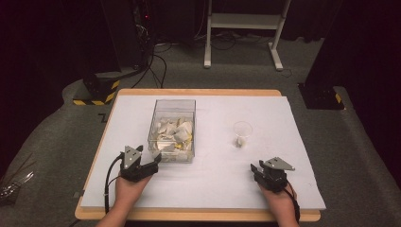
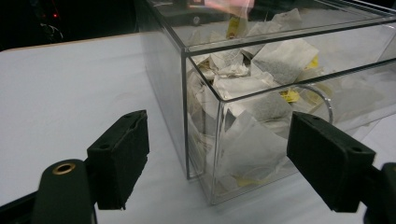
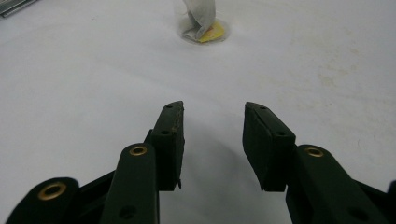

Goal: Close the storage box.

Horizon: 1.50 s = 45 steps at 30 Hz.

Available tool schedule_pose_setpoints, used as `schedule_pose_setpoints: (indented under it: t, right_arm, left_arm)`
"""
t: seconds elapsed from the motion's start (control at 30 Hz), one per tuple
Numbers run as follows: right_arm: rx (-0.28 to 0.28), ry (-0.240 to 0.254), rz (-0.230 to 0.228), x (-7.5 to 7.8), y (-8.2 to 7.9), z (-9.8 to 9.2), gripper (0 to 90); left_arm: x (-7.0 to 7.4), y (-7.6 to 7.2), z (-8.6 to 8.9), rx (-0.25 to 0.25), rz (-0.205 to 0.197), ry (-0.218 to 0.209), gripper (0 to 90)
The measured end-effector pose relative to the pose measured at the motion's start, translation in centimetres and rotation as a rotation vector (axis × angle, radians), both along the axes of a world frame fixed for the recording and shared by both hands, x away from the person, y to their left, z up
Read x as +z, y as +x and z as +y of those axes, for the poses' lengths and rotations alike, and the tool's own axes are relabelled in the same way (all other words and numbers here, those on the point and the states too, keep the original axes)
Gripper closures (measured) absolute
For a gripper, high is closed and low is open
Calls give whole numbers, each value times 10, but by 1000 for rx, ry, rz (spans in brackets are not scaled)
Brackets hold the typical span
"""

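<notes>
No legible text; tea bag tags (image 2: 290, 95) too blurred

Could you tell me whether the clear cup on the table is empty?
Not empty: the upright clear cup holds one tea bag with a yellow tag at its bottom.

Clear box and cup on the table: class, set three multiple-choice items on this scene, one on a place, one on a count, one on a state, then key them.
1. Where does the clear box stand relative to the cup?
A. left of it
B. right of it
C. inside it

2. How many tea bags lie in the cup?
A. none
B. one
C. five

3. How do the left gripper jaws stand?
A. shut tight
B. clamping the cup
C. open, at the box's near corner

Key: A, the high view shows the box left; B, a single bag shows; C, the pads stand apart.
</notes>
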State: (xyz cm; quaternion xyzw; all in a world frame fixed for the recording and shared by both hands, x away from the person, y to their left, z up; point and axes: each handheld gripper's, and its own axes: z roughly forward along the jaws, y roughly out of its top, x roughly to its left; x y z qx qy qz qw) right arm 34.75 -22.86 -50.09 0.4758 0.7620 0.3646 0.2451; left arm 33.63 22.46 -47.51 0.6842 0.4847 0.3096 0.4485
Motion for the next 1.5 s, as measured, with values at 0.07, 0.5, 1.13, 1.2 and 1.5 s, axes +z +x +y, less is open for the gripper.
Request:
schedule_pose_setpoints:
  t: [0.07,0.5,1.13,1.2,1.5]
  right_arm:
    - [1,0,-1,0,0,0,586]
    - [-1,1,0,0,0,0,587]
    - [2,-1,0,0,0,0,587]
    - [2,-1,1,0,0,0,587]
    - [1,-2,1,0,0,0,587]
  left_arm:
    - [0,3,0,3,0,-2,207]
    - [-2,19,1,26,16,-22,206]
    - [-4,39,-2,46,49,-5,211]
    - [-5,41,-2,50,48,-2,211]
    - [-8,46,0,91,69,-25,218]
